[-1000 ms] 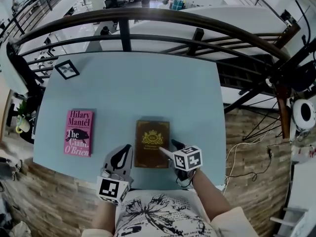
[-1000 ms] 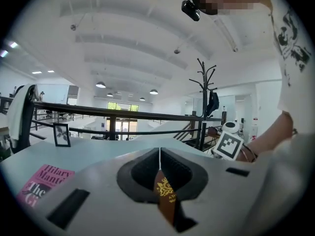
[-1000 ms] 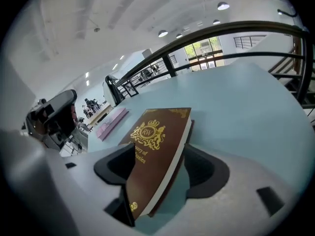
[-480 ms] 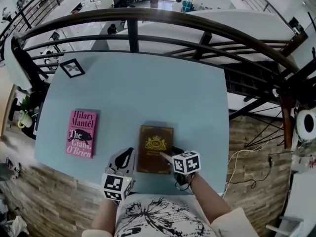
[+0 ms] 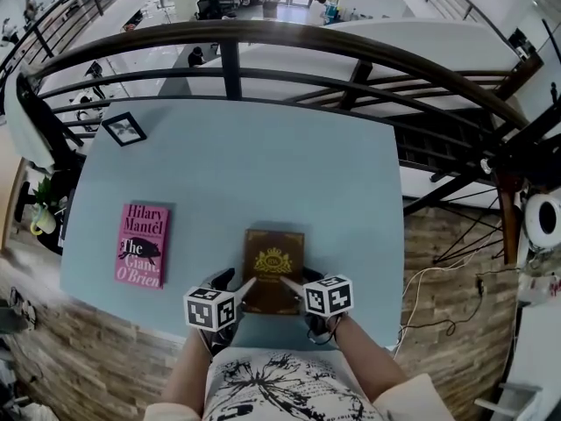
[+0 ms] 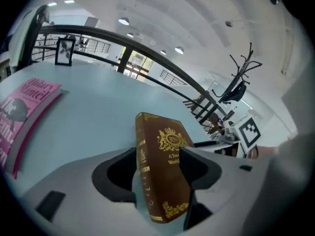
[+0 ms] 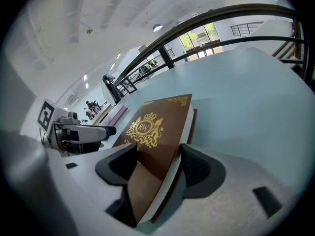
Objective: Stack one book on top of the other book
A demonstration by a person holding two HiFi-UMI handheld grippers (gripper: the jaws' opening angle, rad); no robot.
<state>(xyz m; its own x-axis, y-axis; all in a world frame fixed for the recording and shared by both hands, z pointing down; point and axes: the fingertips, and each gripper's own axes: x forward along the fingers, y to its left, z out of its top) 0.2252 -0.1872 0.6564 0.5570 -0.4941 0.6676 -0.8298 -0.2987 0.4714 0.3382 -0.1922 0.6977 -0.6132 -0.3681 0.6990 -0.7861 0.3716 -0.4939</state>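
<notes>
A brown book with a gold crest lies flat near the front edge of the pale blue table. A pink book lies apart to its left. My left gripper straddles the brown book's near left, spine side. Its jaws have just been opening, and a gap shows beside the spine. My right gripper is at the near right corner. Its jaws have closed a little, and the pads press on the cover and underside of the book.
A small black picture frame stands at the table's far left corner. A dark curved railing runs behind the table's far edge. The pink book lies flat, a hand's width left of the left gripper.
My left gripper dropped from beside the book to its near left edge, and its jaws went from together to spread round the spine. The right gripper stayed at the right corner.
</notes>
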